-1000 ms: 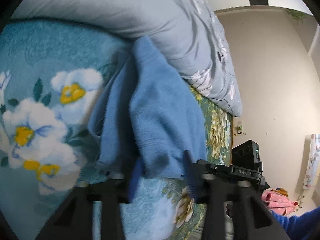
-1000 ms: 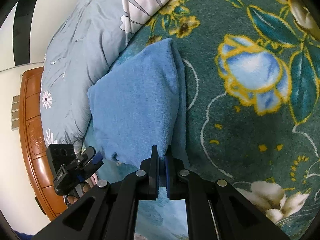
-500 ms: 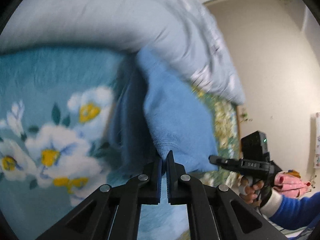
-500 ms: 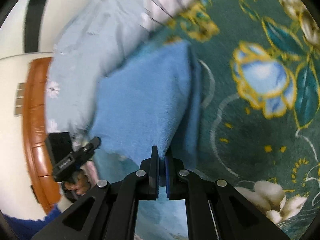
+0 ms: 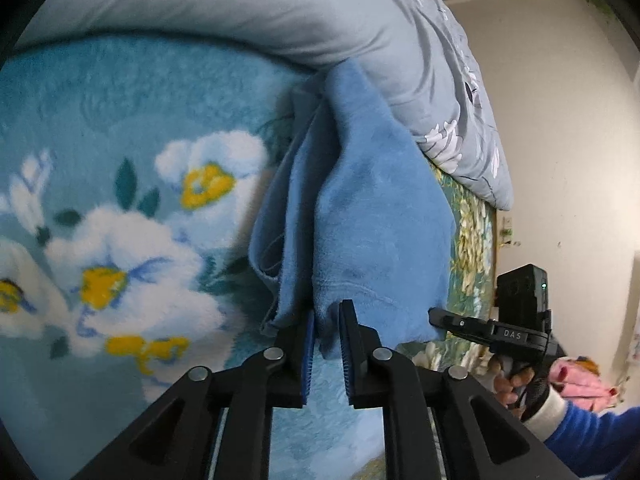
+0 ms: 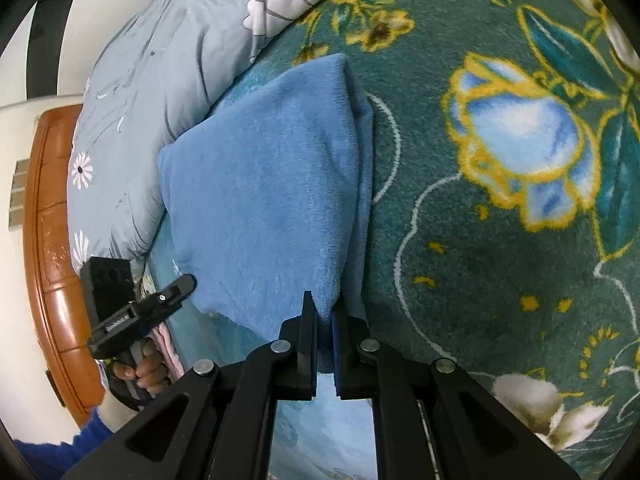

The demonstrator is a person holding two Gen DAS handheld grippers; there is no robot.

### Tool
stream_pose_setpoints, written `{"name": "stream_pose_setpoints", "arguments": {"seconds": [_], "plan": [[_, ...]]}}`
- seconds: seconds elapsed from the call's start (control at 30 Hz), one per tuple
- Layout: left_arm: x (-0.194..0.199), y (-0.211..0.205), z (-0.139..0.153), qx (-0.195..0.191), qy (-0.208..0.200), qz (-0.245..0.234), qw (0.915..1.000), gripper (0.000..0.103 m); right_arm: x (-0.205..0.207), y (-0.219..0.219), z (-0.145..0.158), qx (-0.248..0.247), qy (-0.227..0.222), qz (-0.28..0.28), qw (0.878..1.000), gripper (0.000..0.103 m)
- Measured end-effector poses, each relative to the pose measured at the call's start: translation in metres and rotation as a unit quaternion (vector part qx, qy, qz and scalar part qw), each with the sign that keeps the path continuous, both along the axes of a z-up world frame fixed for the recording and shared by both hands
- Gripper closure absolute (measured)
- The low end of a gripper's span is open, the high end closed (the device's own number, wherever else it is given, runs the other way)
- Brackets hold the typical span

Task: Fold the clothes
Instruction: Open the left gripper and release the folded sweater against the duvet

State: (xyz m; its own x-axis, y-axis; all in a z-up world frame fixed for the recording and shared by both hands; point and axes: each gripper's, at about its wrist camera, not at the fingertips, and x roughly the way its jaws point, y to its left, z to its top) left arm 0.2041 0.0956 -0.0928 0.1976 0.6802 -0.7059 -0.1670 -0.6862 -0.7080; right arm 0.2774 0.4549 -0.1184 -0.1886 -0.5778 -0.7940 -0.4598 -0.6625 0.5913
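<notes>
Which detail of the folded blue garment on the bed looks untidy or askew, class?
The blue garment is folded unevenly: in the left wrist view a lower layer sticks out in loose pleats beside the top layer, so the edges do not line up. Its far end is tucked against the grey quilt.

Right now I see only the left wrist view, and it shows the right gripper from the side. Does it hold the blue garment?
Observer: Yes. In the right wrist view the right gripper is shut on a near corner of the blue garment.
Operator: What lies beside the garment there?
Observer: The dark green blanket, with a large blue and yellow flower close to the garment's folded edge.
Operator: Is anything beyond the grey bedding?
Observer: A brown wooden headboard stands just past the grey bedding.
</notes>
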Motion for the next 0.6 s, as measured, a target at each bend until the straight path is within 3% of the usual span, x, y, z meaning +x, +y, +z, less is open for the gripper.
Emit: {"name": "stream_pose_setpoints", "arguments": {"seconds": [0.07, 0.1, 0.13, 0.2, 0.4, 0.6], "plan": [[-0.003, -0.004, 0.008, -0.004, 0.012, 0.004, 0.9999, 0.053, 0.000, 0.000, 0.004, 0.009, 0.001, 0.004, 1.000, 0.094], [-0.006, -0.006, 0.011, -0.002, 0.019, 0.011, 0.9998, 0.032, -0.001, 0.001, 0.009, 0.017, 0.007, 0.006, 1.000, 0.085], [-0.009, -0.009, 0.014, -0.001, 0.026, 0.018, 0.9995, 0.022, 0.000, 0.001, 0.014, 0.024, 0.014, 0.007, 1.000, 0.064], [-0.016, -0.014, 0.019, 0.000, 0.038, 0.031, 0.9988, 0.018, 0.002, 0.005, 0.022, 0.033, 0.034, 0.001, 0.999, 0.046], [-0.029, 0.009, -0.009, -0.005, 0.011, 0.026, 0.9996, 0.016, 0.006, 0.025, 0.007, 0.029, 0.028, -0.053, 0.998, 0.046], [-0.035, 0.017, -0.027, 0.031, -0.018, 0.042, 0.9985, 0.017, 0.002, 0.035, -0.011, -0.025, 0.045, -0.102, 0.993, 0.046]]}}
